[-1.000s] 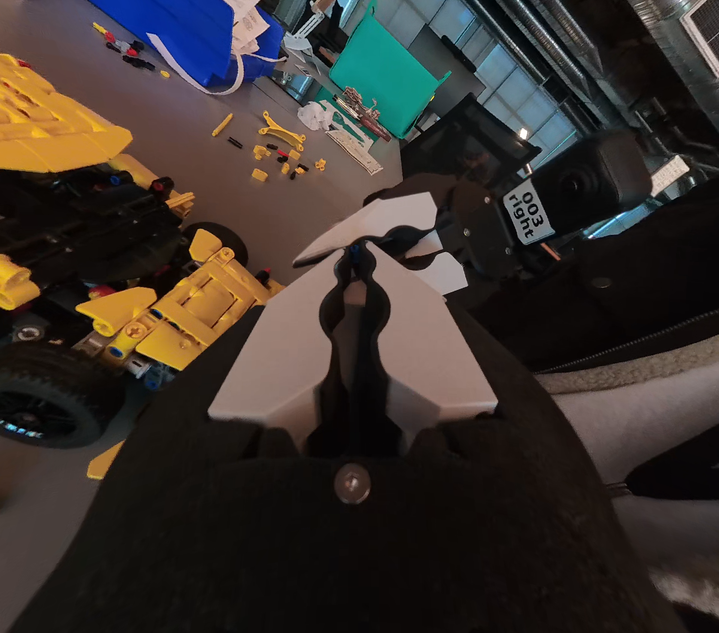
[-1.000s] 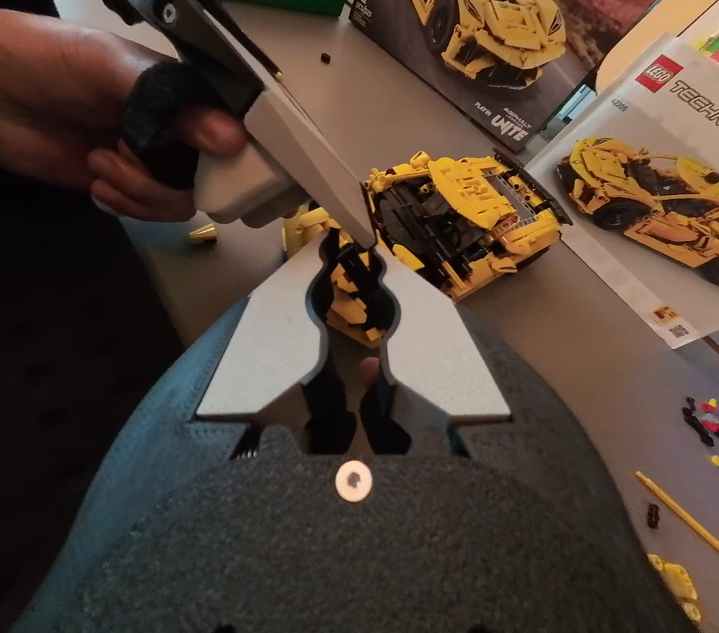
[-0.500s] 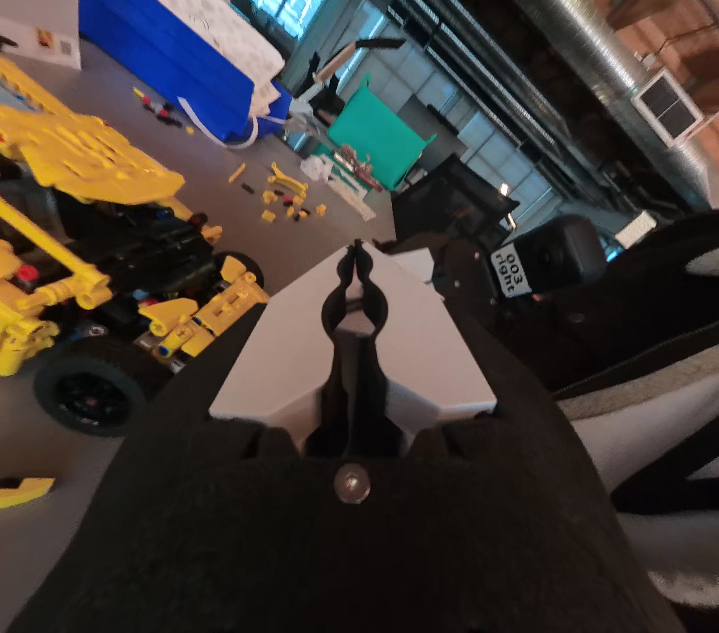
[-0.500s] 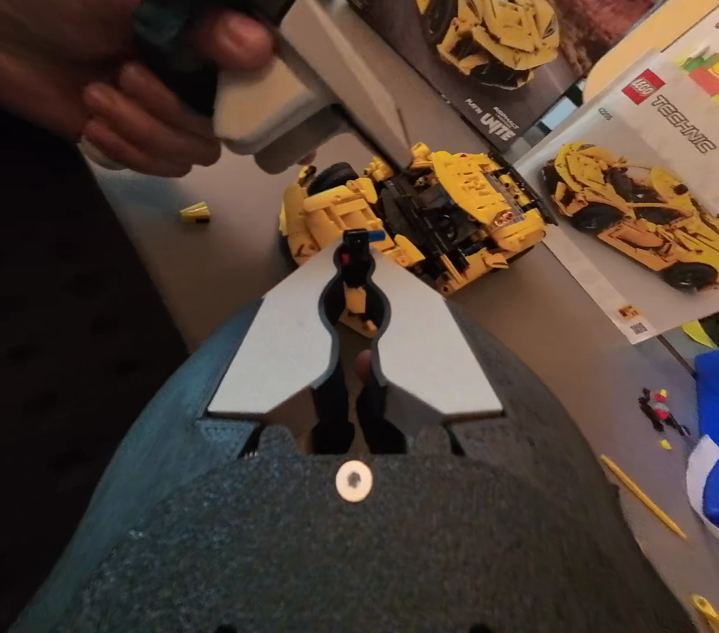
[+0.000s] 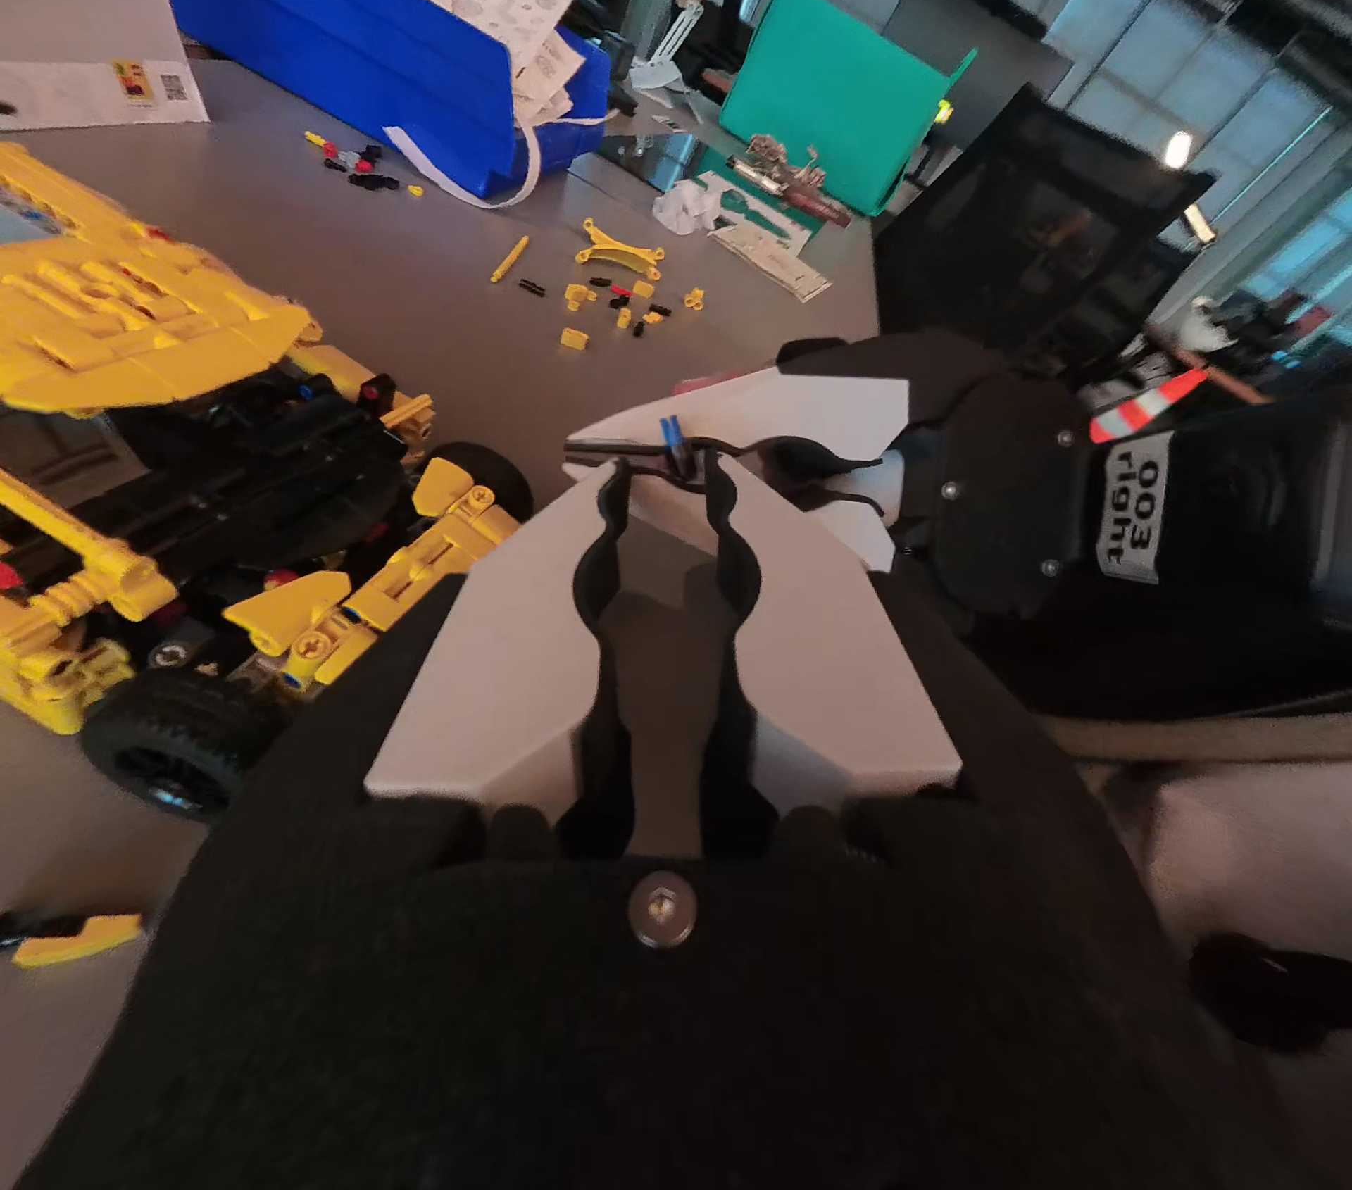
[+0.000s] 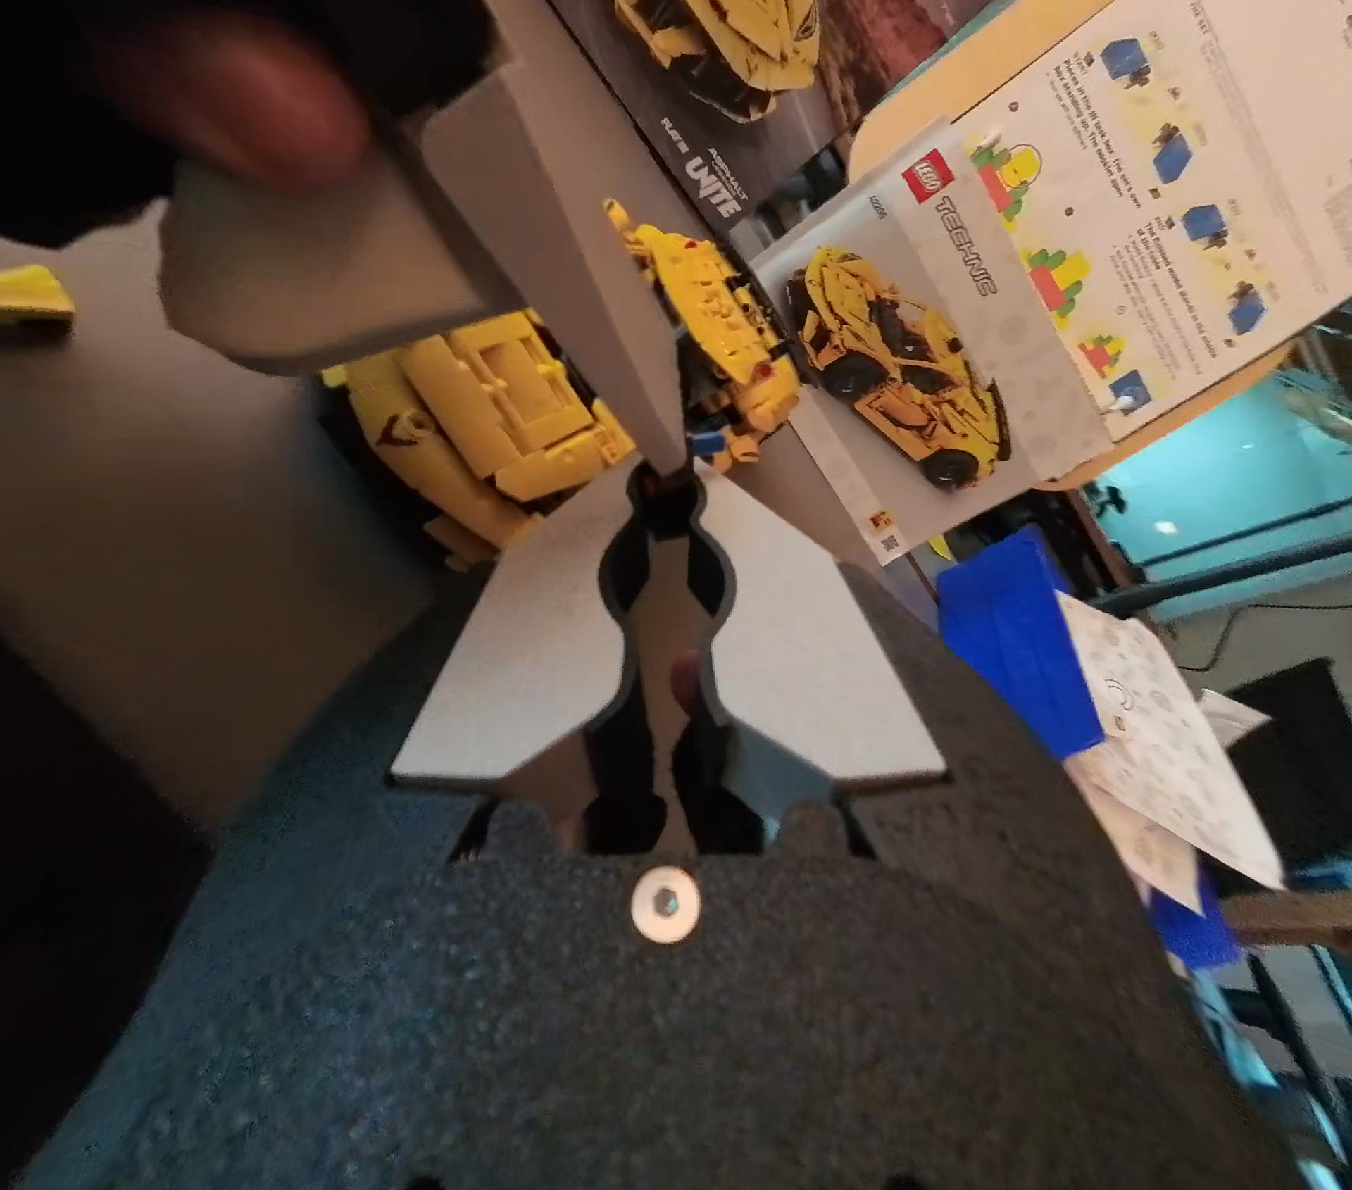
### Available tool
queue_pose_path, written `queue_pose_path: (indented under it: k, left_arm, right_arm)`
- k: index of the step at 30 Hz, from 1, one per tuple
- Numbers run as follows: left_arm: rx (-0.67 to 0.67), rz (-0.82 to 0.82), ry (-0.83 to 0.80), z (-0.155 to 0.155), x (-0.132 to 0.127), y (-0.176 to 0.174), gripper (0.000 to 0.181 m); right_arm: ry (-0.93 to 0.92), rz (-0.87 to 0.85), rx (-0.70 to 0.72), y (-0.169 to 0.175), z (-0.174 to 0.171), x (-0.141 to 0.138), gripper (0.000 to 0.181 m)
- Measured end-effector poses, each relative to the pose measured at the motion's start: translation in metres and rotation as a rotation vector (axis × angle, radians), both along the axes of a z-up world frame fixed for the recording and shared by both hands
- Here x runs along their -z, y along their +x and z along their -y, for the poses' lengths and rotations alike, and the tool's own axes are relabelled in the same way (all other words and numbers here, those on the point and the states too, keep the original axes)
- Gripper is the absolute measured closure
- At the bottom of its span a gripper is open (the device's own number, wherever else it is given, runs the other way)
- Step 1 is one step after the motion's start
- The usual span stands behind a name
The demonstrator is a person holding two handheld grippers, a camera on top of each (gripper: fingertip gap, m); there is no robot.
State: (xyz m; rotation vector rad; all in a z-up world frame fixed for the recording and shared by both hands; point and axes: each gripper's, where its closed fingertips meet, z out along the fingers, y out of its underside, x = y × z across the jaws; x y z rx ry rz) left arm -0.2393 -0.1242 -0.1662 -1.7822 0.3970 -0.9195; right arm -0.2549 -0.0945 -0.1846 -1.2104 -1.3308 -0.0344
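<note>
Since a moment ago both grippers have met again above the grey table (image 5: 453,248). Left gripper (image 5: 662,474) stands parted, tips beside the small black-and-blue pin (image 5: 677,449). Right gripper (image 6: 662,485) is clamped on that pin, just beside the blocky yellow model car (image 5: 183,423).

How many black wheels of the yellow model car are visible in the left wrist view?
2. The near wheel is at the low left corner of the yellow model car. The far wheel shows partly behind the car's yellow end pieces. Other wheels may be hidden by the body.
</note>
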Motion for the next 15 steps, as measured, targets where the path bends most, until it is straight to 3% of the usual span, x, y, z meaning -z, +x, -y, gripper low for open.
queue_pose_path:
  k: [2,10,12,15]
  left_arm:
    - [-0.057,-0.053,0.045,-0.003,-0.001,-0.005,0.162]
    - [-0.020,-0.103,0.063,0.000,0.003,0.007,0.166]
    - [0.011,-0.142,0.075,0.005,0.004,0.012,0.174]
    - [0.002,-0.194,0.110,0.006,0.003,0.007,0.174]
  right_arm:
    - [0.051,0.023,0.013,0.000,-0.002,0.000,0.180]
    - [0.033,0.014,-0.001,0.000,0.001,0.001,0.180]
    - [0.022,-0.001,-0.017,-0.002,0.004,0.002,0.181]
    - [-0.148,-0.079,-0.113,-0.003,0.013,0.000,0.169]
